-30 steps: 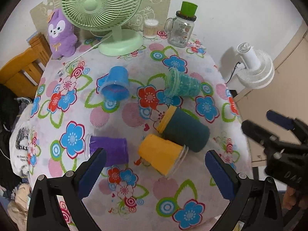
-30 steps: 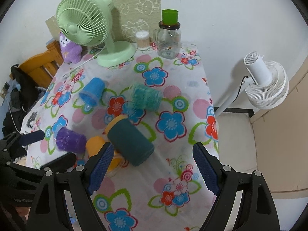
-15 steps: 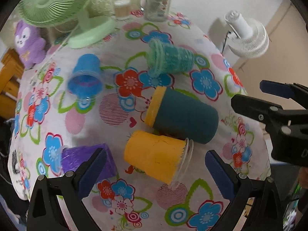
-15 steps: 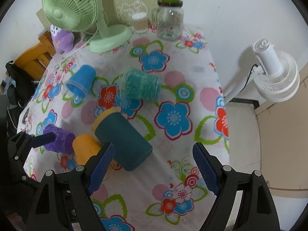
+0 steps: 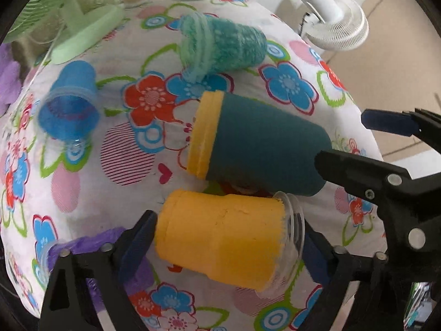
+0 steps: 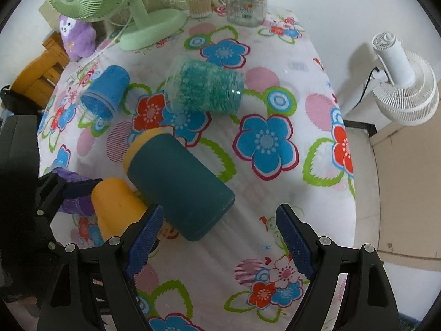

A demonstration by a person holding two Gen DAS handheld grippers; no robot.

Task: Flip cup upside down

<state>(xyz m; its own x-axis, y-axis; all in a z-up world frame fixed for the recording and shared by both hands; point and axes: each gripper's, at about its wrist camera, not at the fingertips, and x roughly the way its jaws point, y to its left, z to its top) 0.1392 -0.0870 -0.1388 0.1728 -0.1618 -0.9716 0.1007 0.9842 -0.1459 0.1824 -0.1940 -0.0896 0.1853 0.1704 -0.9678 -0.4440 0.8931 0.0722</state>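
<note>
Several cups lie on their sides on the flowered tablecloth point(image 6: 275, 104). An orange cup point(image 5: 223, 240) lies between the open jaws of my left gripper point(image 5: 226, 251), its clear rim to the right. It also shows in the right wrist view point(image 6: 115, 207). A dark teal cup with a yellow rim point(image 5: 259, 146) lies just behind it. My right gripper point(image 6: 220, 237) is open and empty, its left finger beside the dark teal cup's base point(image 6: 179, 184).
A blue cup point(image 6: 106, 96), a speckled teal cup point(image 6: 206, 85) and a purple cup point(image 5: 82, 251) also lie on their sides. A green fan point(image 6: 132, 19), a purple plush toy point(image 6: 77, 38) and a glass jar point(image 6: 248, 0) stand at the back. A white fan point(image 6: 399, 80) stands beyond the table's right edge.
My left gripper has moved forward and down, so its open jaws now straddle the orange cup. My right gripper has come closer to the dark teal cup.
</note>
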